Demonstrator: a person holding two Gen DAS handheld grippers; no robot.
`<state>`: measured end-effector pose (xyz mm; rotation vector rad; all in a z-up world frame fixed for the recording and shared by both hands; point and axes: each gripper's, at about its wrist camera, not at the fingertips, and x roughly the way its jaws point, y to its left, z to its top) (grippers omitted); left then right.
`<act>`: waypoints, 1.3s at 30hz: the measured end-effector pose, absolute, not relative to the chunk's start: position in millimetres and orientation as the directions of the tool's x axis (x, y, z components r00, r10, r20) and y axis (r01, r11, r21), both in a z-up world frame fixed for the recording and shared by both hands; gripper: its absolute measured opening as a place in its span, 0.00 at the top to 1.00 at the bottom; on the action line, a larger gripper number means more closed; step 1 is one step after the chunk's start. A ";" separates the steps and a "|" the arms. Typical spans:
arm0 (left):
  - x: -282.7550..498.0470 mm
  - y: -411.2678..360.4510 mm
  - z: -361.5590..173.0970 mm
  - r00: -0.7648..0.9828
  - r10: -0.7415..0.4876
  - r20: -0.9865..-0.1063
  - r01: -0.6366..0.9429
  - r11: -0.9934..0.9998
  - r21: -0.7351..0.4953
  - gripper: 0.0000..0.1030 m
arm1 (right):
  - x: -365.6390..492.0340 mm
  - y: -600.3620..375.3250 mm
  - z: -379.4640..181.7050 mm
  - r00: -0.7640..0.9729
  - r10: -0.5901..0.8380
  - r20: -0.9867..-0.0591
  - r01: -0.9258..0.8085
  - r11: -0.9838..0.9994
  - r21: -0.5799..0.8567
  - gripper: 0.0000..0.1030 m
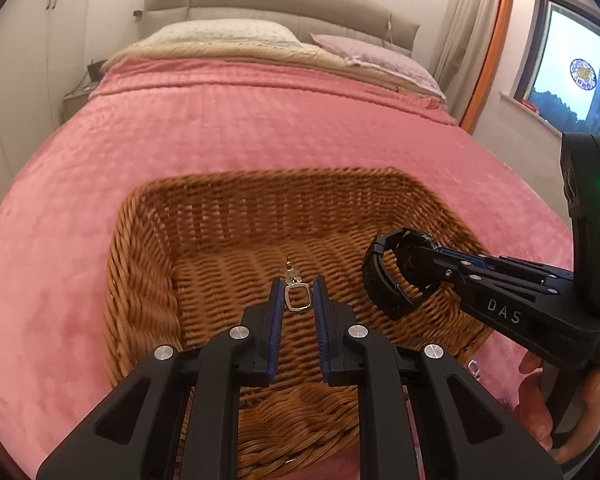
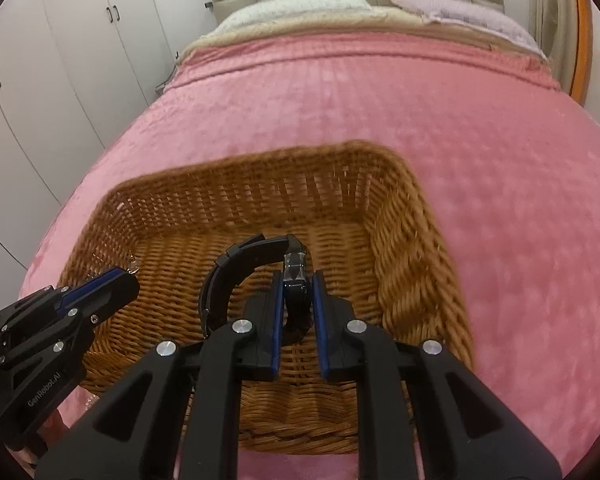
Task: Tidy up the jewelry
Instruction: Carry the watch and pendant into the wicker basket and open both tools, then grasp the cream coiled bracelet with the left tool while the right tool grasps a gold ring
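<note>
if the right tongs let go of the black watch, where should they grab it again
On the strap beside the case, as the right tongs grip the black watch now: come from above, pads across the band's flat width. The strap curves into an open loop, so one pad can pass inside it.

Bedroom: bed (image 1: 260, 128), probably wardrobe (image 2: 60, 60).

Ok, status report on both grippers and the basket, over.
Left gripper shut on small silver earring, above wicker basket. Right gripper shut on black watch, also over basket. Basket floor looks bare, nothing in the way.
</note>
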<state>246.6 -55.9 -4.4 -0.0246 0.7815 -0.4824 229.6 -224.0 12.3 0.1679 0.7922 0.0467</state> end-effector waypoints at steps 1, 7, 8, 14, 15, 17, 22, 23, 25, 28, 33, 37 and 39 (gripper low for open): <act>247.1 -56.6 -4.9 0.603 -0.430 -0.672 0.408 0.890 -0.203 0.87 | 230.5 -224.8 11.5 0.699 0.107 -0.707 0.021 0.985 0.169 0.88; 242.2 -53.5 -1.6 0.598 -0.441 -0.669 0.415 0.885 -0.213 0.71 | 219.9 -229.8 21.0 0.713 0.129 -0.689 0.015 0.980 0.200 0.78; 238.6 -51.8 1.8 0.603 -0.445 -0.663 0.416 0.884 -0.215 0.71 | 215.6 -230.5 25.3 0.720 0.130 -0.681 0.011 0.980 0.198 0.71; 184.9 -27.7 44.7 0.650 -0.502 -0.570 0.443 0.860 -0.252 0.59 | 157.5 -232.4 68.3 0.798 0.154 -0.583 -0.056 0.982 0.181 0.60; 173.1 -23.9 52.0 0.661 -0.506 -0.554 0.449 0.858 -0.248 0.57 | 142.1 -233.4 76.1 0.812 0.157 -0.561 -0.068 0.982 0.178 0.60; 146.9 -15.9 67.4 0.682 -0.517 -0.517 0.460 0.853 -0.245 0.53 | 117.0 -236.3 88.0 0.832 0.178 -0.525 -0.091 0.978 0.187 0.60; 88.1 1.9 87.4 0.720 -0.532 -0.445 0.471 0.846 -0.250 0.53 | 56.1 -244.1 100.3 0.873 0.183 -0.451 -0.109 0.977 0.186 0.60; 79.4 4.4 87.8 0.726 -0.532 -0.437 0.469 0.847 -0.251 0.53 | 44.5 -244.8 98.5 0.881 0.172 -0.441 -0.104 0.979 0.175 0.60; 62.2 9.1 84.9 0.740 -0.521 -0.425 0.458 0.853 -0.249 0.53 | 27.9 -244.5 92.0 0.890 0.154 -0.429 -0.098 0.984 0.151 0.60; 45.8 13.8 71.7 0.745 -0.505 -0.435 0.439 0.863 -0.250 0.53 | 11.5 -243.8 75.3 0.889 0.145 -0.434 -0.097 0.987 0.131 0.60; 41.0 20.6 32.9 0.715 -0.485 -0.503 0.396 0.874 -0.280 0.54 | 6.1 -243.6 38.9 0.857 0.151 -0.493 -0.105 0.987 0.120 0.60; 50.2 19.6 1.0 0.675 -0.472 -0.567 0.360 0.881 -0.306 0.57 | 14.7 -236.4 15.7 0.826 0.157 -0.541 -0.128 0.988 0.092 0.60; 54.2 18.5 -11.2 0.655 -0.475 -0.587 0.357 0.880 -0.314 0.60 | 20.8 -235.2 6.7 0.815 0.147 -0.560 -0.124 0.989 0.079 0.62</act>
